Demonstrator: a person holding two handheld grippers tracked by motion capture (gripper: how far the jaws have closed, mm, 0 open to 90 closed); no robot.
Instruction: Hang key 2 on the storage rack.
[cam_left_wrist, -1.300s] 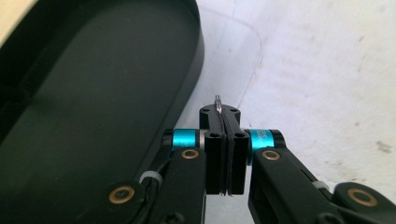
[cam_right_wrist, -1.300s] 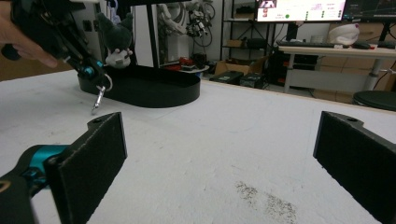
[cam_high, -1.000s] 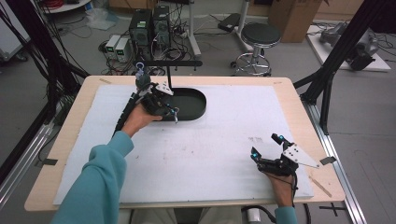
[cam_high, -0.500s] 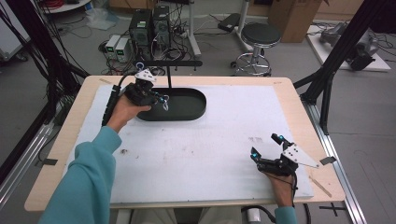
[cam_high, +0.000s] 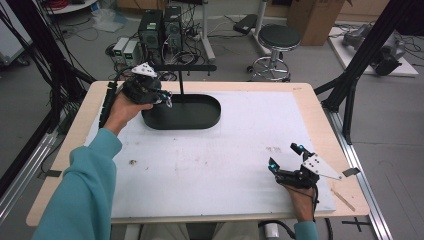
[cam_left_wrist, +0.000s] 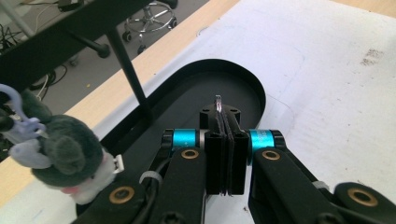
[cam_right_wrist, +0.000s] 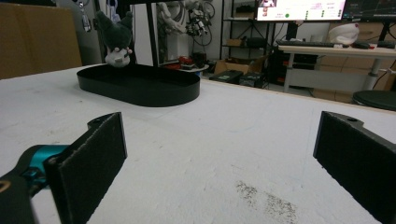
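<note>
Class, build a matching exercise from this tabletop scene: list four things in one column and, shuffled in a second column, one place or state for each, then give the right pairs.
Things:
1. left hand-held gripper
2. right hand-held gripper
3. plush toy
4. black tray

Places or states:
A. jaws wide apart, low over the white mat
B. lies on the far half of the table, with an upright post rising from it
C. jaws shut on a thin metal ring
D. grey and furry, hanging beside the tray's post

Pairs: 1-C, 2-A, 3-D, 4-B

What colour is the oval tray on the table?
Black. The oval tray shows best in the high view, against the white table cover.
</note>
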